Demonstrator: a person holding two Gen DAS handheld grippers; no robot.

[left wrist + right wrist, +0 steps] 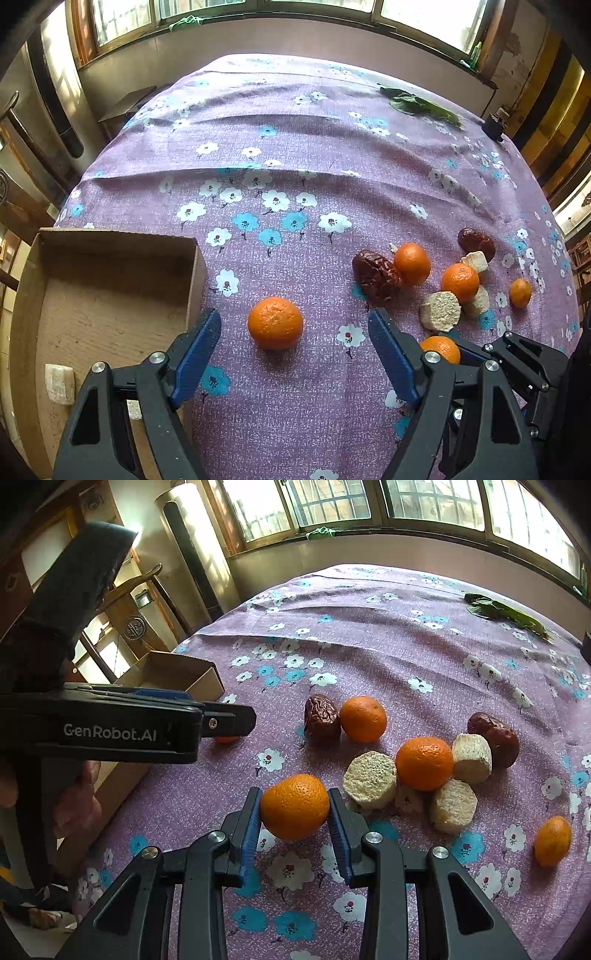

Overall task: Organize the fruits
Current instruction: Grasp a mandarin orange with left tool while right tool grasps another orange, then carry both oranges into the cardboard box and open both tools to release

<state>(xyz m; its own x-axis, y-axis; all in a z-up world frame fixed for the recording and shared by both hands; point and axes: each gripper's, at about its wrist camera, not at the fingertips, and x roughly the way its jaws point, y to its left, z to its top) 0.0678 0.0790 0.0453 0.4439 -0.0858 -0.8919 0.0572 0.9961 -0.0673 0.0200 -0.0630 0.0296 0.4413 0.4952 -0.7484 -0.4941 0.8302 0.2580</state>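
My left gripper (294, 325) is open, its blue fingers on either side of a mandarin (275, 323) lying on the purple flowered cloth. A cardboard box (110, 243) stands just left of it, with a pale chunk (59, 384) inside. My right gripper (292, 814) is shut on another mandarin (294, 806) that rests on the cloth; this fruit also shows in the left wrist view (440, 348). Behind it lie more mandarins (362, 718) (424, 763) (552, 841), two dark red dates (321, 716) (495, 738) and several pale cut chunks (369, 779).
The left gripper's body (110, 723) crosses the left of the right wrist view, with the box (173, 672) behind it. Green leaves (421, 105) lie at the table's far right. A dark object (493, 125) sits at the far right edge. Windows run behind.
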